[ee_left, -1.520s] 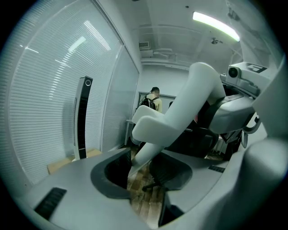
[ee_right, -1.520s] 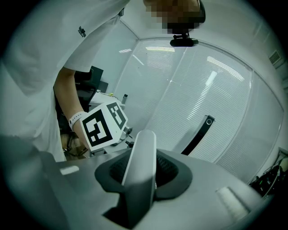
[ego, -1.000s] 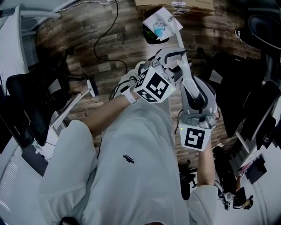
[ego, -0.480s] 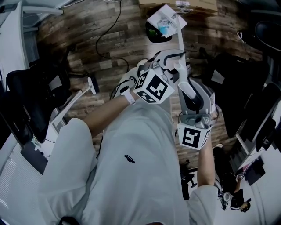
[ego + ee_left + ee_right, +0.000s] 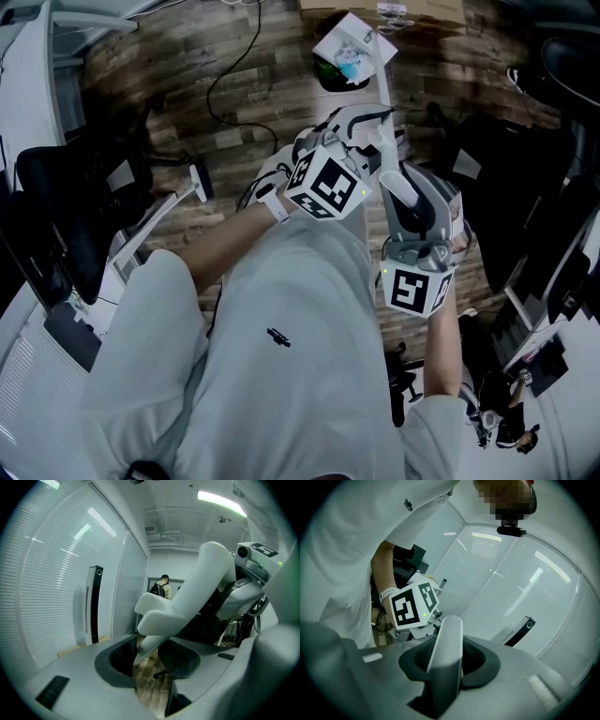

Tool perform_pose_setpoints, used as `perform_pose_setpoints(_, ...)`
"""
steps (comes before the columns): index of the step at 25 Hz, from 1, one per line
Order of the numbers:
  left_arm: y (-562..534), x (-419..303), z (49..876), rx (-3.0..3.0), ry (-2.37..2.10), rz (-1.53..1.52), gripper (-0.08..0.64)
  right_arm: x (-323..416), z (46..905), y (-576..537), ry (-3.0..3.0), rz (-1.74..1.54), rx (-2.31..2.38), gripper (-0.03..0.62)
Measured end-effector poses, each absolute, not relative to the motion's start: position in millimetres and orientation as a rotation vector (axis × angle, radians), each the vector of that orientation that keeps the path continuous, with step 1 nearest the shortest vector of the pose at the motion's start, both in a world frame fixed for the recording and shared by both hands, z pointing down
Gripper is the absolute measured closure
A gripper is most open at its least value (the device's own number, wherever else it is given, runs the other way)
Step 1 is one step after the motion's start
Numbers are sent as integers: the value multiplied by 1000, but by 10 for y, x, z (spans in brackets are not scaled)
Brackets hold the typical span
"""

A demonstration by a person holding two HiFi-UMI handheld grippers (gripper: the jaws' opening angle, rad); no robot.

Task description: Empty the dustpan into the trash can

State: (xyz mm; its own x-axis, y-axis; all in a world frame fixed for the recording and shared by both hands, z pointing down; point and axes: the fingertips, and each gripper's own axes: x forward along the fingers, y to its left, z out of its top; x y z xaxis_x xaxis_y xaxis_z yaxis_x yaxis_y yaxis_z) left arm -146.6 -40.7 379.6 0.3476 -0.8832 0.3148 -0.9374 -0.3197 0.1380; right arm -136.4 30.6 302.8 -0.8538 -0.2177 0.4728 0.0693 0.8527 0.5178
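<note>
In the head view the white dustpan (image 5: 354,39) hangs tilted over the small black trash can (image 5: 330,77), with pale bluish litter in its mouth. Its long white handle (image 5: 382,94) runs back toward me. My left gripper (image 5: 373,124) is shut on the handle's lower stretch. The right gripper (image 5: 396,180) is shut on it nearer the top end. The left gripper view shows the handle (image 5: 187,606) slanting down into the left gripper (image 5: 147,652). In the right gripper view, the white bar of the handle (image 5: 447,637) stands between the pads of the right gripper (image 5: 445,662).
The floor (image 5: 187,56) is wood planks with a black cable (image 5: 225,84) looping across it. A white long-handled tool (image 5: 155,225) lies at the left beside a black office chair (image 5: 56,216). A cardboard box (image 5: 375,7) sits behind the can. Dark chairs (image 5: 525,169) crowd the right.
Both grippers and the dustpan have shifted only slightly, and the right gripper's marker cube has rolled a little. Both grips on the handle are unchanged.
</note>
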Motion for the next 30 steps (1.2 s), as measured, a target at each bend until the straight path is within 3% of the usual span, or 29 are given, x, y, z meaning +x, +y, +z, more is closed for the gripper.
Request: perform_pose_setpoints(30, -178, -1350, 3624, 2390, -1578, 289, 417, -1284, 2882, 529, -2484, -748, 223, 480)
